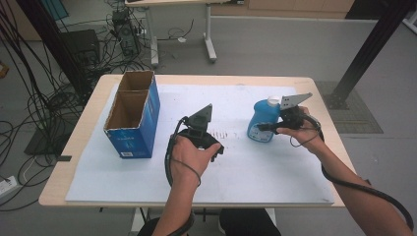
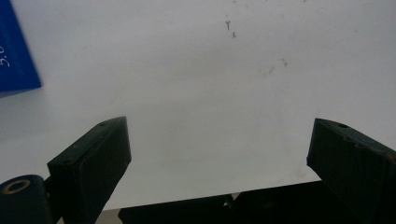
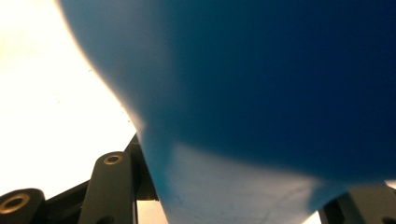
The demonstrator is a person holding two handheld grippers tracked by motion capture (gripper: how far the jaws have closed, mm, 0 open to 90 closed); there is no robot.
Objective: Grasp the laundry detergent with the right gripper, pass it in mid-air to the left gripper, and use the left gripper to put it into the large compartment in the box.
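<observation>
Two tools: right tool (image 1: 268, 127) grips one blue bottle (image 1: 260, 120); one box (image 1: 133, 115).

The blue bottle (image 1: 260, 124) has a white cap and a label low on its front. It stands upright on the white sheet (image 1: 246, 172) at the right side of the worktop (image 1: 88, 128). In the right gripper view its blue body (image 3: 261, 93) looms close.

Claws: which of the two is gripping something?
The right claw, closed on the blue bottle; the left claw gapes open over the bare white mat.
</observation>
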